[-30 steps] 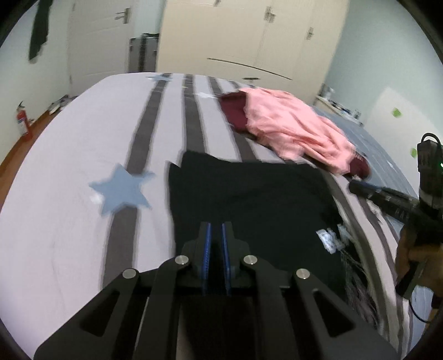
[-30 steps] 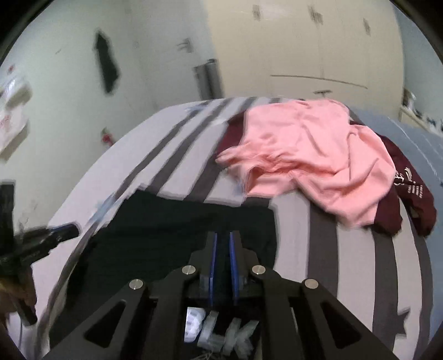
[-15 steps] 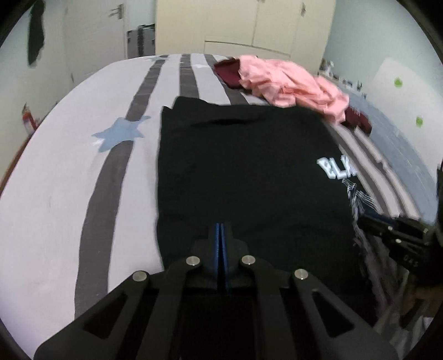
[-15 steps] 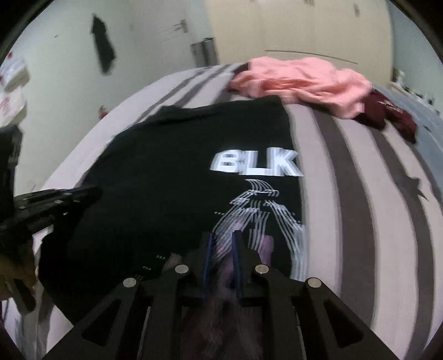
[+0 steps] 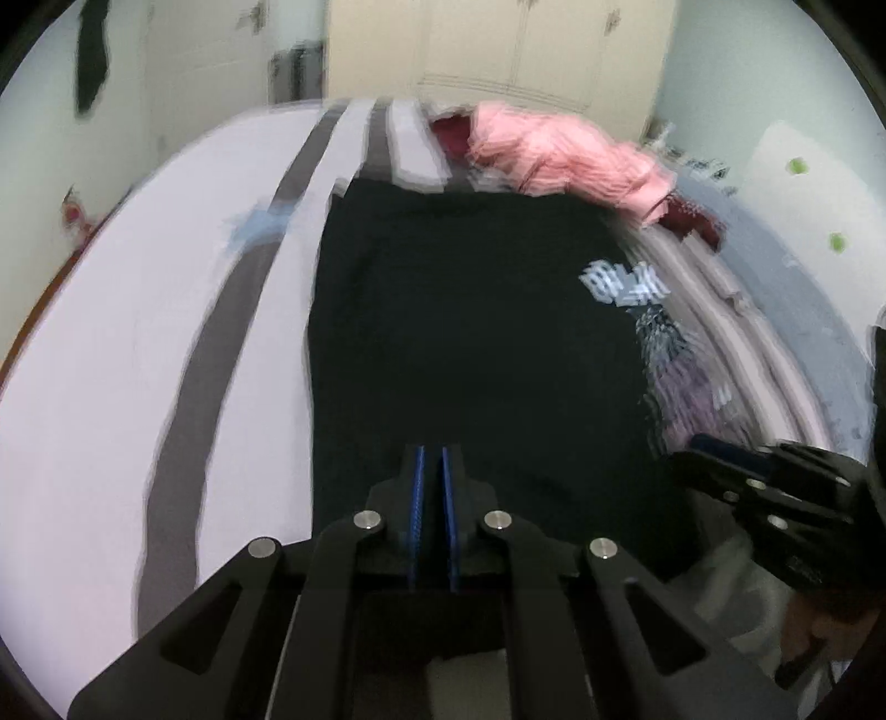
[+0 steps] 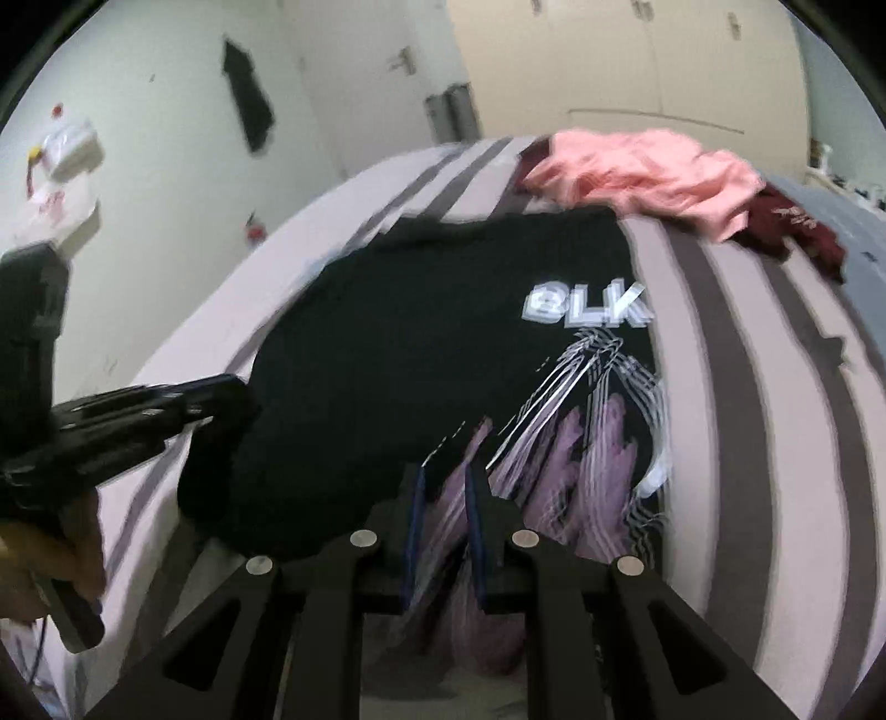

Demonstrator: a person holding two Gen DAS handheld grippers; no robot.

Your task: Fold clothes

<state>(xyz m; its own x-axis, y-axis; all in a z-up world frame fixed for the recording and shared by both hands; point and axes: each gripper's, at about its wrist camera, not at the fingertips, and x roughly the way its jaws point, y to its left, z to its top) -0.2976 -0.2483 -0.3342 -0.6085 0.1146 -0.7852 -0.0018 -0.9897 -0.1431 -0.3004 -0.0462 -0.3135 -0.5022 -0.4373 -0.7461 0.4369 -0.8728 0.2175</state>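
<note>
A black T-shirt [image 5: 470,332] with white "BLK" print [image 6: 584,304] lies spread on the striped bed. My left gripper [image 5: 431,459] is shut on its near hem at the left side. My right gripper [image 6: 443,482] is shut on the near hem at the printed side. In the left wrist view the right gripper [image 5: 769,493] shows at the lower right; in the right wrist view the left gripper [image 6: 138,415] shows at the left. Both hold the hem close to the bed's near edge.
A pink garment [image 6: 642,171] lies on a maroon garment [image 6: 786,227] at the far end of the bed [image 5: 138,360]. Wardrobe doors [image 5: 498,50] stand behind. A fire extinguisher [image 6: 255,230] stands on the floor by the left wall.
Both grippers pulled the shirt's hem toward the near edge of the bed. The shirt went from bunched to spread out flat, its print now showing.
</note>
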